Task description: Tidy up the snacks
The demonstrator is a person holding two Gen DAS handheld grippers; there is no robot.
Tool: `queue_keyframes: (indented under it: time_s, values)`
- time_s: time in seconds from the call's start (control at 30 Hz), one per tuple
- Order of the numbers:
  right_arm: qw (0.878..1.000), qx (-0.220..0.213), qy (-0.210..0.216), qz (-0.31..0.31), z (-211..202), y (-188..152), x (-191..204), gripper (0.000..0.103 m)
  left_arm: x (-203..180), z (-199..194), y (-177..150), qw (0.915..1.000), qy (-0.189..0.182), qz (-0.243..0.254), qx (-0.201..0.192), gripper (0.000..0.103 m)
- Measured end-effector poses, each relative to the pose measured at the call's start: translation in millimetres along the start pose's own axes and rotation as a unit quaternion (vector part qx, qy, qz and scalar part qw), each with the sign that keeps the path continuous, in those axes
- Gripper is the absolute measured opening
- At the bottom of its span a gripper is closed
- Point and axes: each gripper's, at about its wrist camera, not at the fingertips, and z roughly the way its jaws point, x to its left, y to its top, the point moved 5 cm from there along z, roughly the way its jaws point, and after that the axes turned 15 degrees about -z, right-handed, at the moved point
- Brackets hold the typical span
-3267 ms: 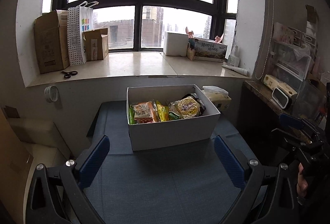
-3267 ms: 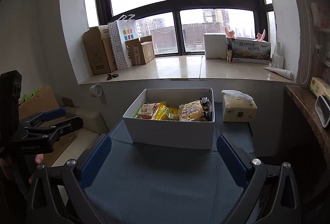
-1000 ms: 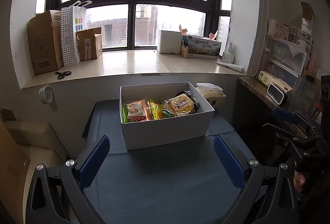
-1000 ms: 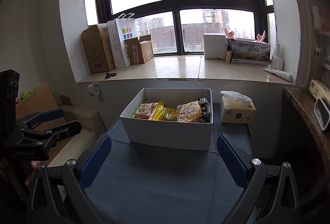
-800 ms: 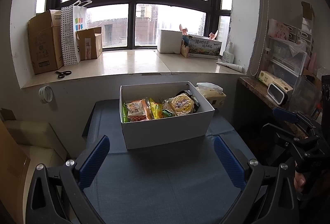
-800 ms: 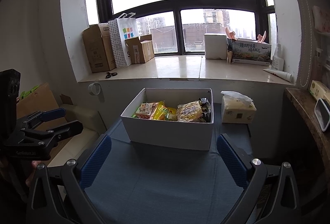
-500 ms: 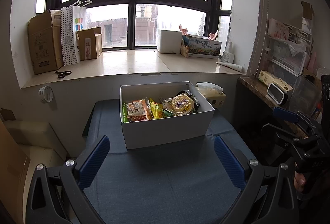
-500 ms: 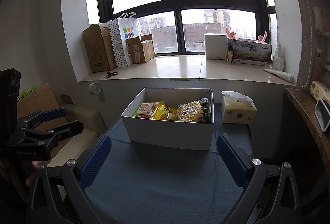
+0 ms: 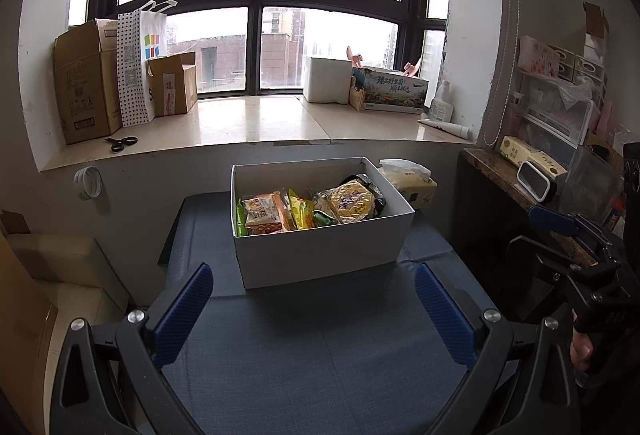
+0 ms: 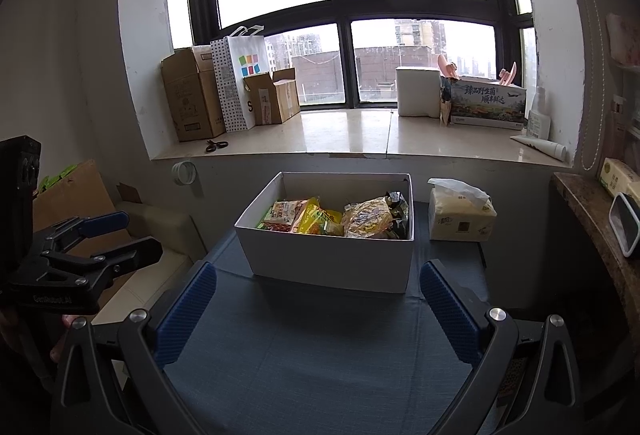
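Left claw released, nothing between its blue pads, hovering over the blue-clothed counter. Right claw likewise released and empty. White box sits on the counter at 12 o'clock of both claws, apart from them. Snacks lie inside it. Tissue pack just beside the box, at 3 o'clock.

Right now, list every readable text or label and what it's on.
"臻品野生菌 顺丰鲜达": printed box on the sill.
"GenRobot.AI": left gripper body.
"S": paper bag; QR codes there unreadable.
Snack packs, tissue pack, cardboard boxes: print too small to read.
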Motion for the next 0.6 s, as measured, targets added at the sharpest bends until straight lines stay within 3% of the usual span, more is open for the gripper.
queue_keyframes:
  time_s: [0.6]
  values:
    - [1.000, 0.002, 0.001, -0.001, 0.8, -0.1, 0.8, 0.103, 2.2, 0.0, -1.6, 1.0000, -0.007, 0.000, 0.003, 0.103]
